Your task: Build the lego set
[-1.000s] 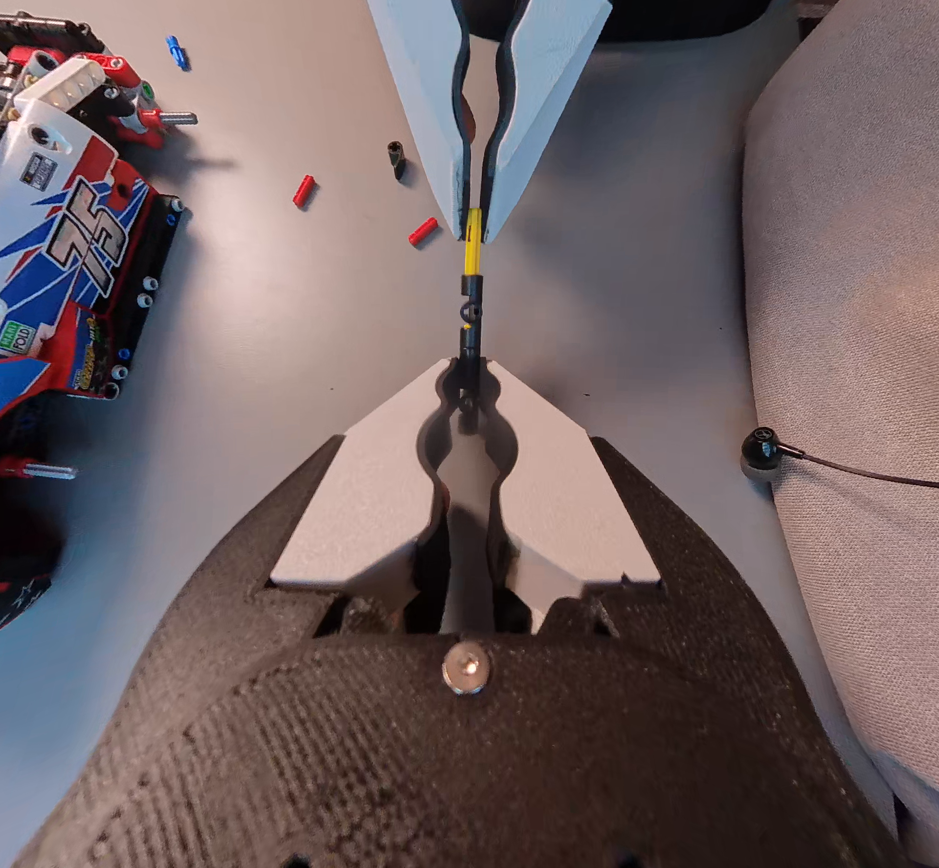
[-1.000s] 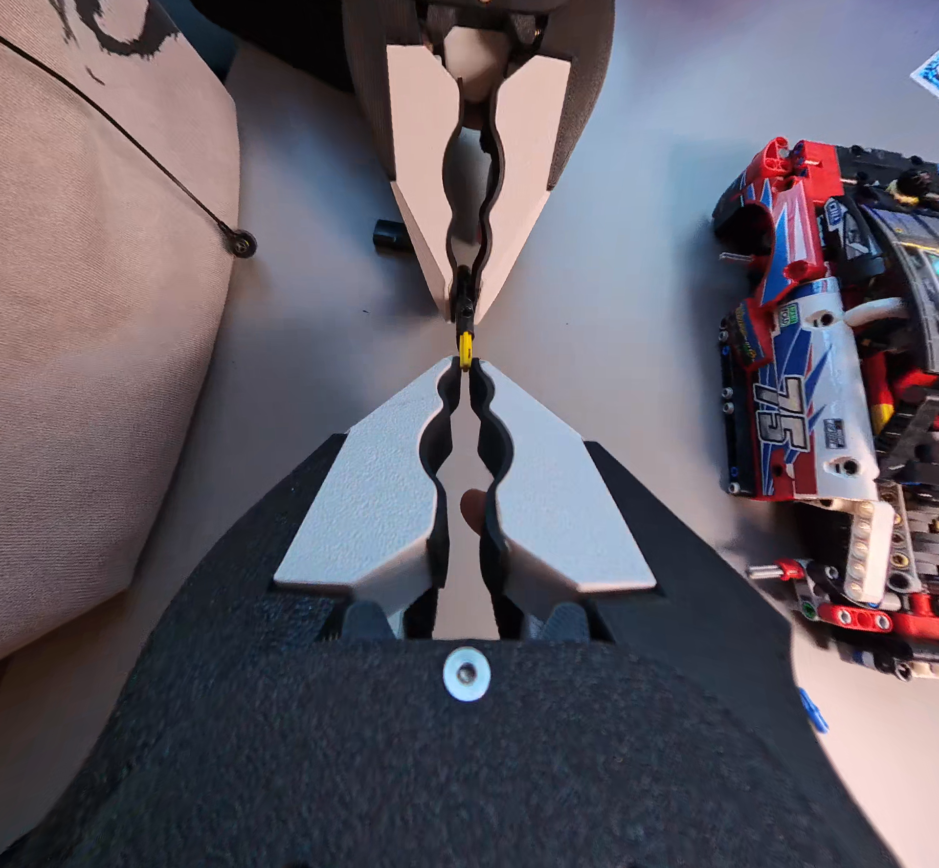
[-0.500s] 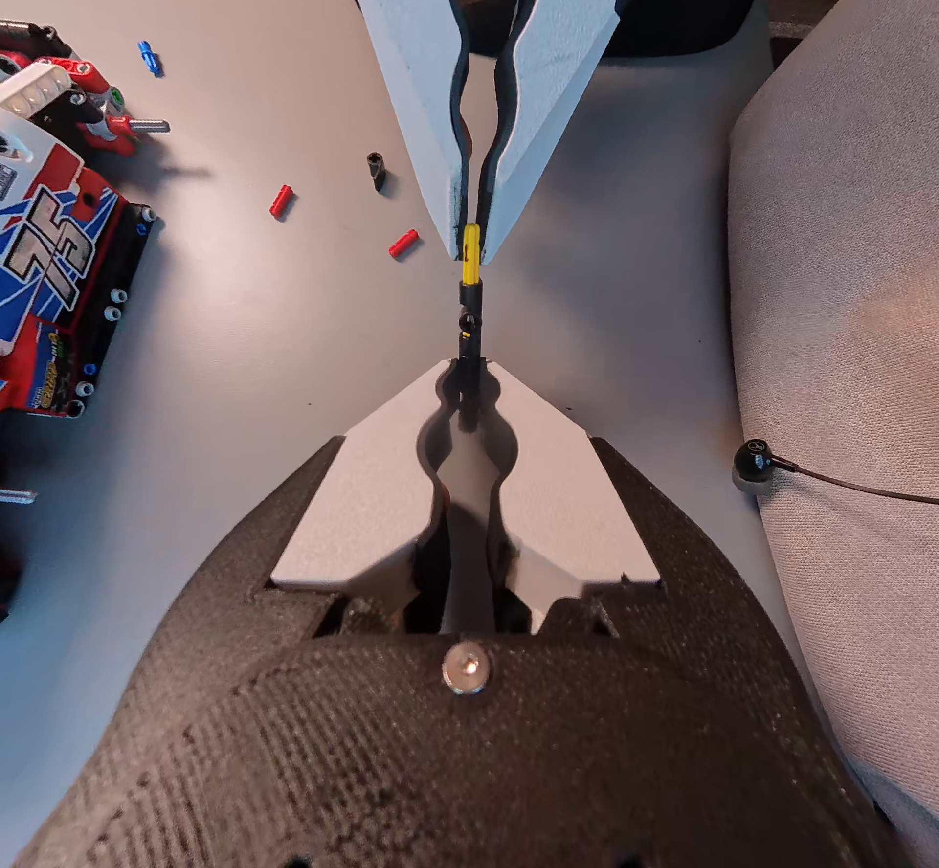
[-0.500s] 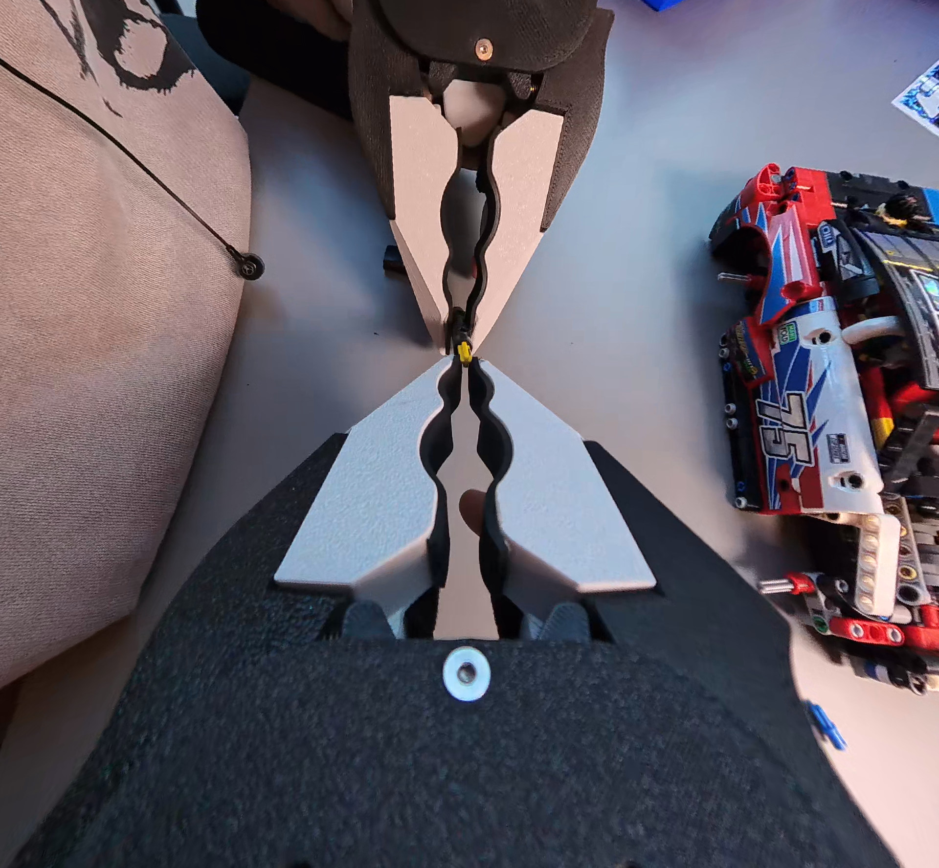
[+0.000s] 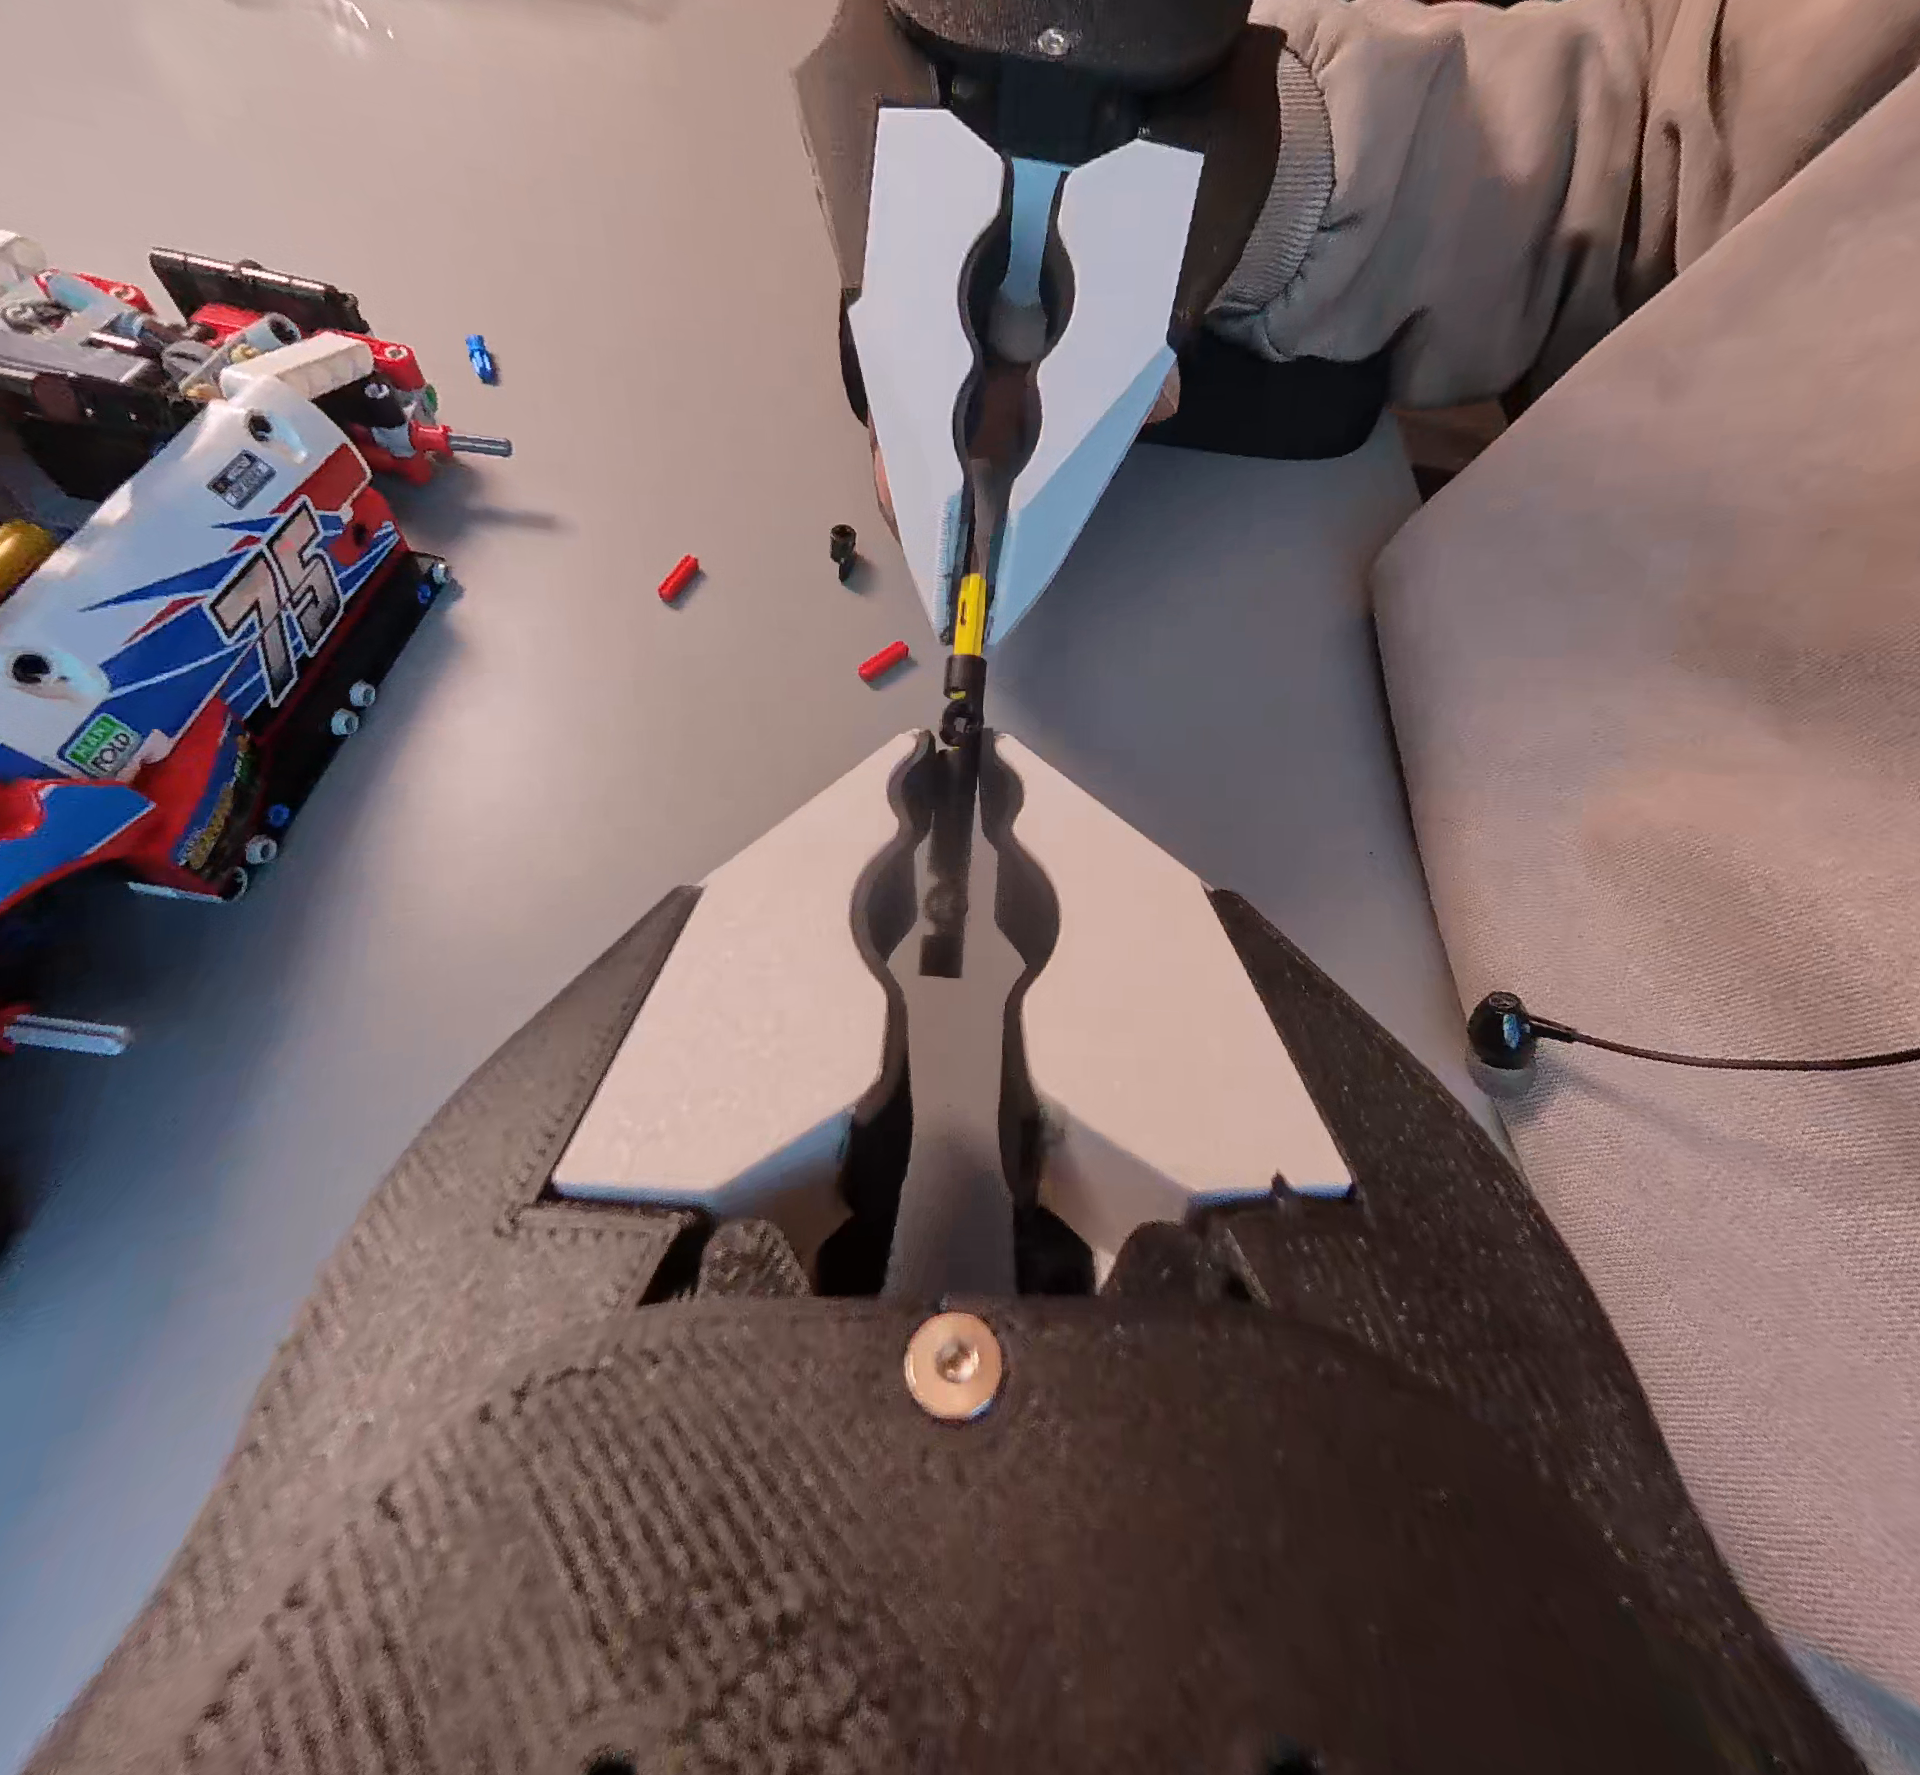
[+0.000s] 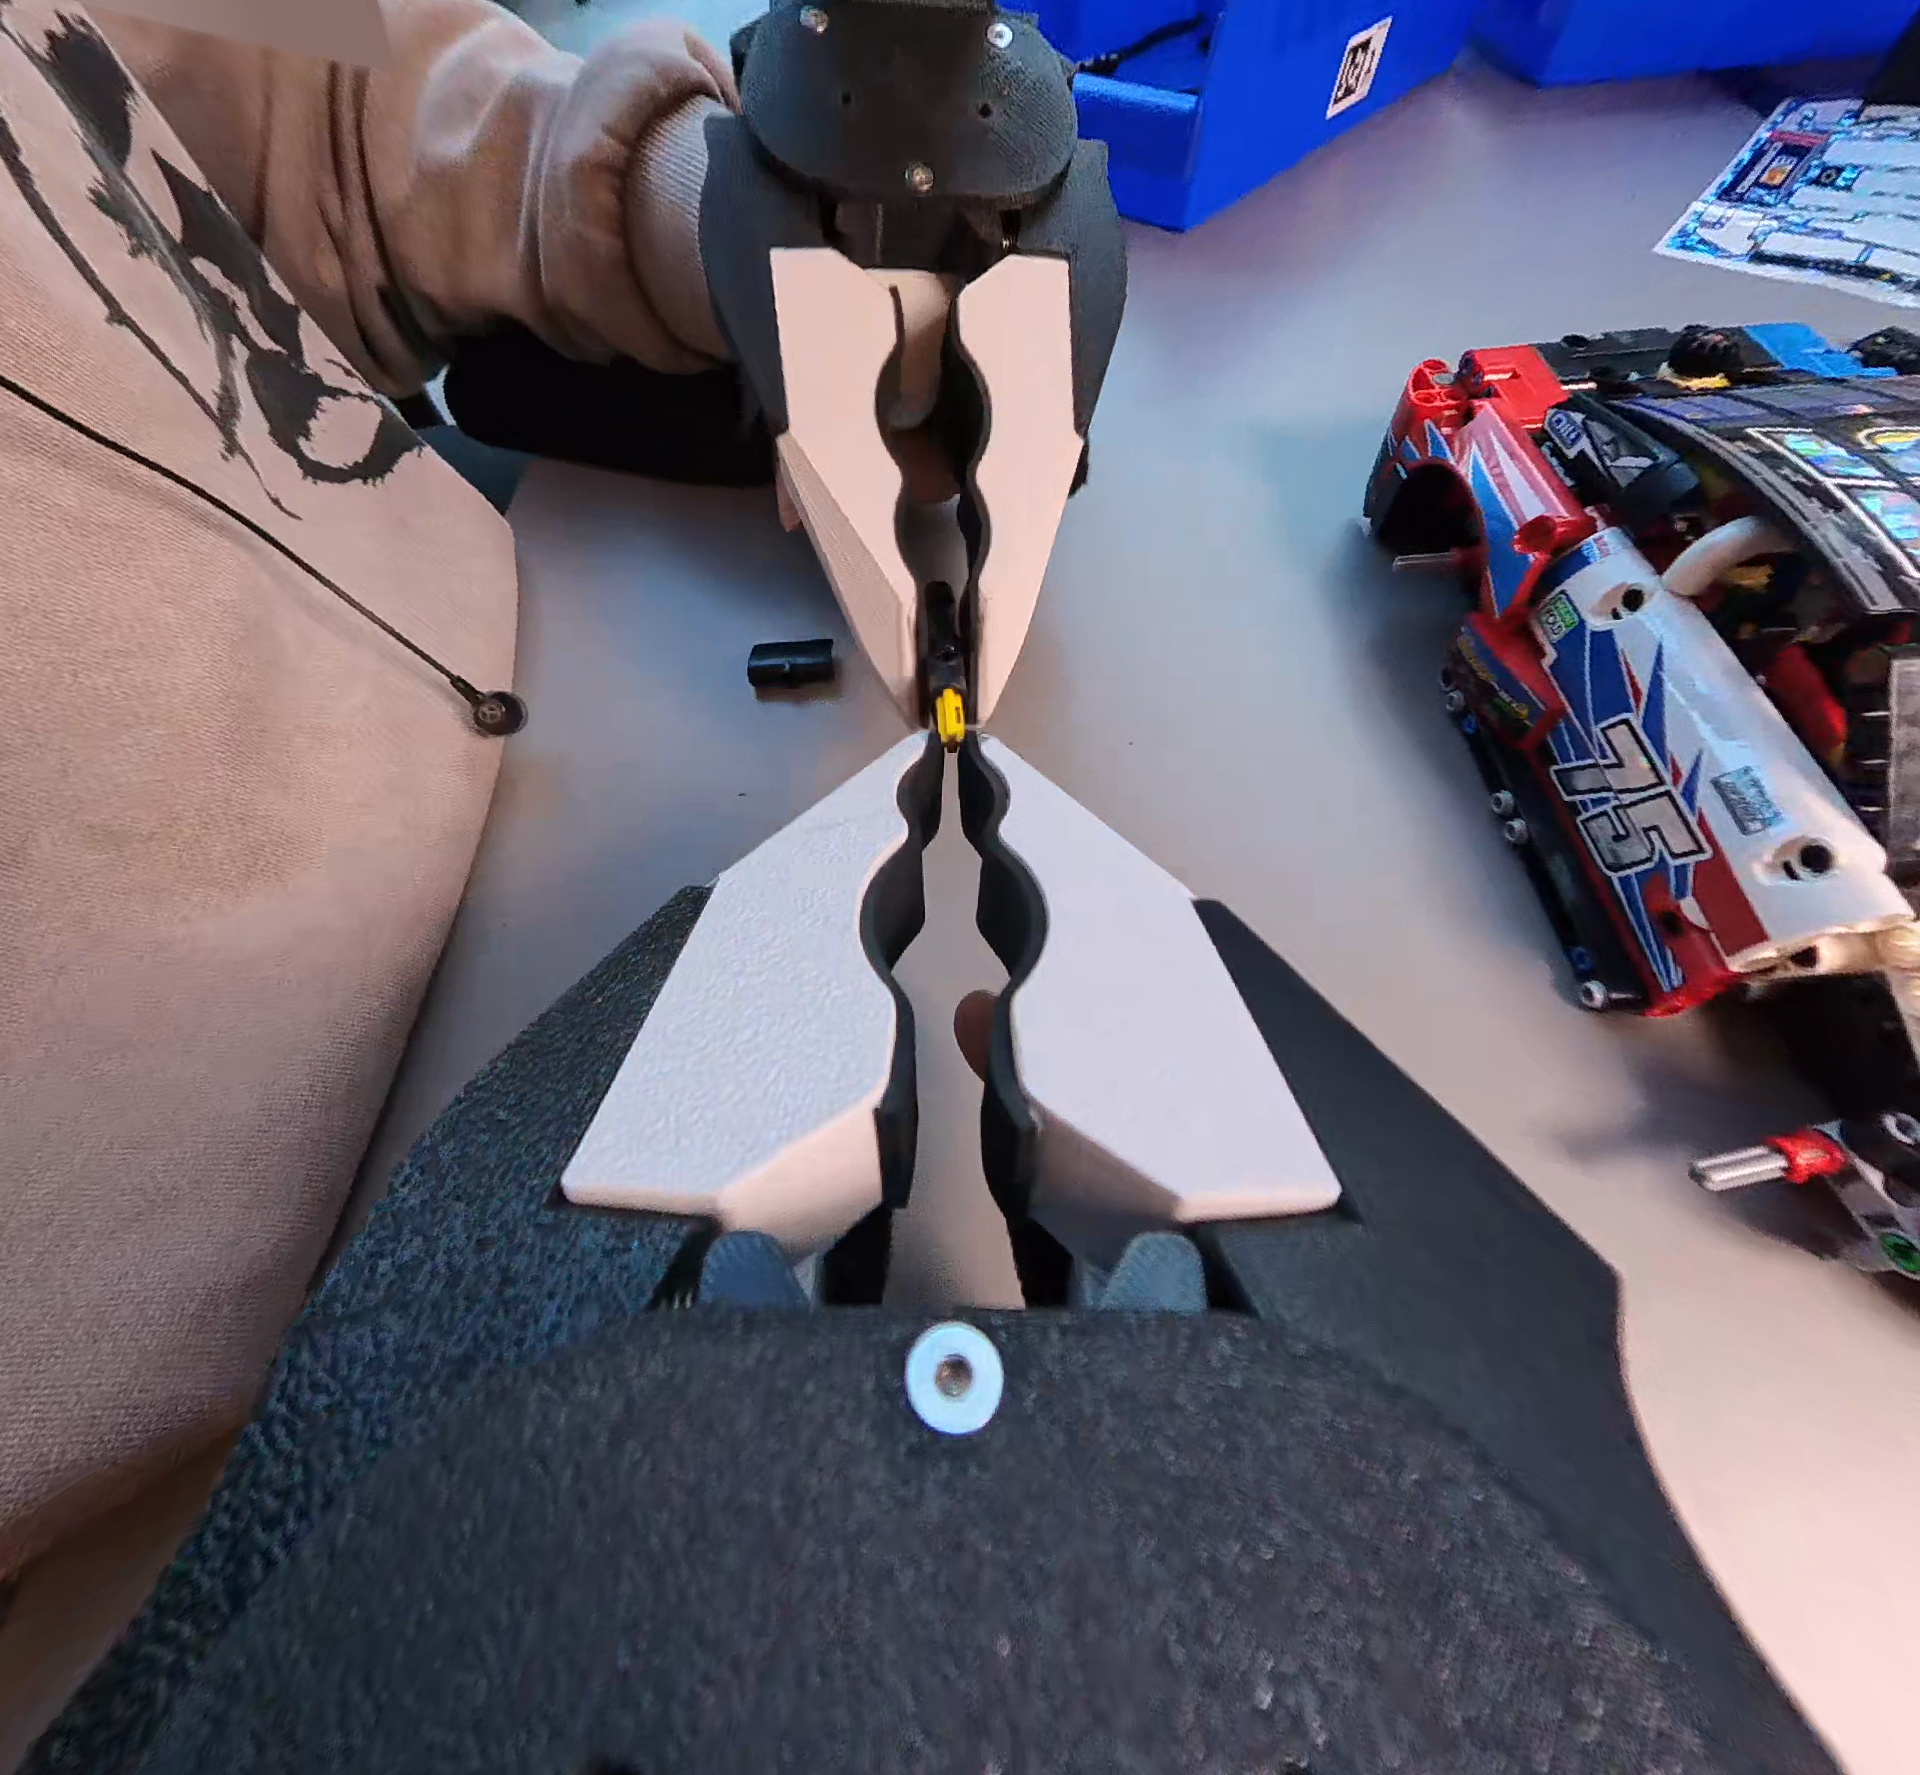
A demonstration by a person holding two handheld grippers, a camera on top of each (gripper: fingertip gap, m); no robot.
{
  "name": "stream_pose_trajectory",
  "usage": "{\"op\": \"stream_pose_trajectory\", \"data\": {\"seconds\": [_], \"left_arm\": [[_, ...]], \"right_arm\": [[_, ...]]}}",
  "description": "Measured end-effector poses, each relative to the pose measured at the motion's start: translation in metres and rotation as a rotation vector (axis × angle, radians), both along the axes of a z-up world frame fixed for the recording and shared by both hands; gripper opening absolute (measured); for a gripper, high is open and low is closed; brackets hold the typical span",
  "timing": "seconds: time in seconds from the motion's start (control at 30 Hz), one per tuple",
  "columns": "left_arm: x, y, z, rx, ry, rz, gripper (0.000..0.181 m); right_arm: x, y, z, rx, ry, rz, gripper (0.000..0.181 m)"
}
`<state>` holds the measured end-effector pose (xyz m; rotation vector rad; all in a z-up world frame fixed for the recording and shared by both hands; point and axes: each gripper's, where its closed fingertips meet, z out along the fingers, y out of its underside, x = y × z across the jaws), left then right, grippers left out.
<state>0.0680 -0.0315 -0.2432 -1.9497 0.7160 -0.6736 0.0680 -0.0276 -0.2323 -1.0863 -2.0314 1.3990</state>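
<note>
Left wrist view: left gripper [image 5: 951, 738] clenches a black rod [image 5: 961, 686]; right gripper [image 5: 966, 629] pinches its yellow peg [image 5: 968, 608], held above the table [image 5: 623, 271] for joining.

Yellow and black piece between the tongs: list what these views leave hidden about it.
- Left wrist view: the black part's rear runs in between the left tongs' fingers; its grip point is shadowed.
- Left wrist view: the yellow part's far end sits inside the right tongs.
- Right wrist view: only a yellow stub shows; whether the two parts are fully seated is too small to tell.
</note>
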Motion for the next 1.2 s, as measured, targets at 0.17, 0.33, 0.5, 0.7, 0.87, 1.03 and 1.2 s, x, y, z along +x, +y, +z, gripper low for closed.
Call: {"op": "stream_pose_trajectory", "data": {"seconds": [0.17,0.33,0.5,0.7,0.87,1.03,1.2], "left_arm": [[0.002,-0.001,0.002,0.043,0.076,-0.014,0.005],[0.003,-0.004,-0.003,0.04,0.116,-0.02,0.005],[0.005,-0.008,-0.007,0.016,0.135,-0.04,0.005],[0.007,-0.013,-0.019,-0.063,0.137,-0.057,0.003],[0.007,-0.012,-0.022,-0.071,0.174,-0.054,0.003],[0.007,-0.013,-0.028,-0.084,0.199,-0.055,0.002],[0.007,-0.013,-0.029,-0.082,0.213,-0.052,0.002]], "right_arm": [[0.002,0.0,0.003,-0.001,0.015,0.0,0.002],[0.003,-0.004,0.001,-0.006,0.018,0.016,0.003],[0.005,-0.009,-0.002,0.009,0.015,0.046,0.002],[0.006,-0.013,-0.016,0.109,-0.004,0.068,0.002],[0.006,-0.012,-0.017,0.113,-0.014,0.062,0.001],[0.006,-0.014,-0.023,0.141,-0.033,0.072,0.001],[0.005,-0.014,-0.023,0.143,-0.035,0.068,0.001]]}}
